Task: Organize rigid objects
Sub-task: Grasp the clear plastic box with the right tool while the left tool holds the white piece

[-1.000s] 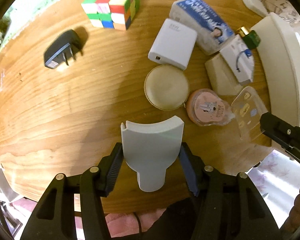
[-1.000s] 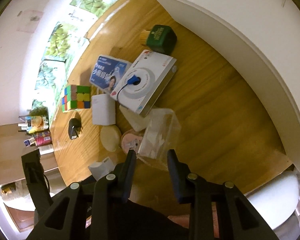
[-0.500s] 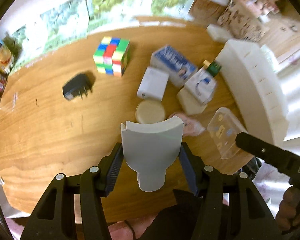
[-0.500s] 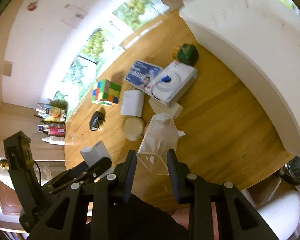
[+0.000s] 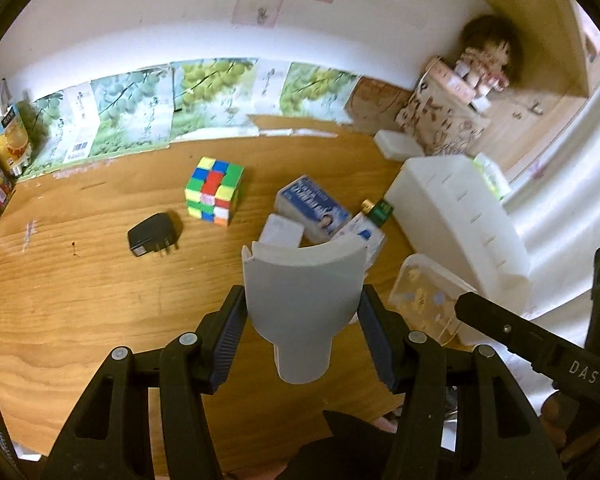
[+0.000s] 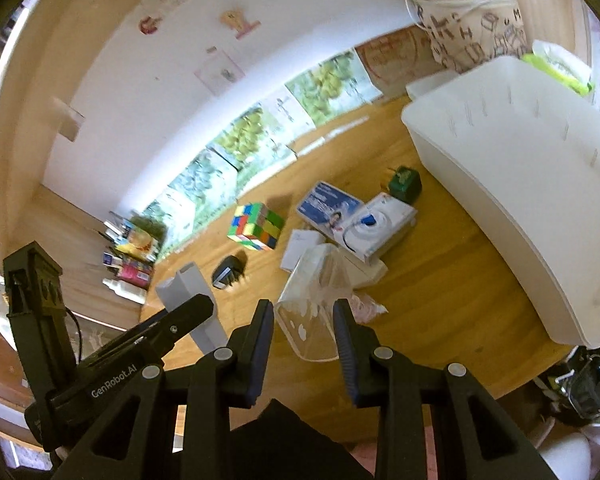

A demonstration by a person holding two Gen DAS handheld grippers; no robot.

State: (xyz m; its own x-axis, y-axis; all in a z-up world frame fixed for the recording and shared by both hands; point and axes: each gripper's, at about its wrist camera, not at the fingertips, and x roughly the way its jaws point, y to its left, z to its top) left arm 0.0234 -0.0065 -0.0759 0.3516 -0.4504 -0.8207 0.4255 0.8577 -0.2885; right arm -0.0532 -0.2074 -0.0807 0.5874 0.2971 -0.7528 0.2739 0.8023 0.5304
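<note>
**Readable lettering**

"GenRobot.AI" in white along the black arm of the left gripper (image 6: 188, 316), seen at lower left from the right wrist. "DAS", cut off, in white on the black arm of the right gripper (image 5: 472, 308), at lower right from the left wrist. Print on the blue box (image 5: 314, 208) too blurred to read.

The wooden table (image 5: 80, 280) below me carries a colour cube (image 5: 214, 190), a black plug adapter (image 5: 152, 234), a blue-and-white packet (image 5: 314, 206), a white flat box (image 6: 380, 220), a green cube (image 6: 405, 184) and a white bin (image 6: 520, 184).
</note>
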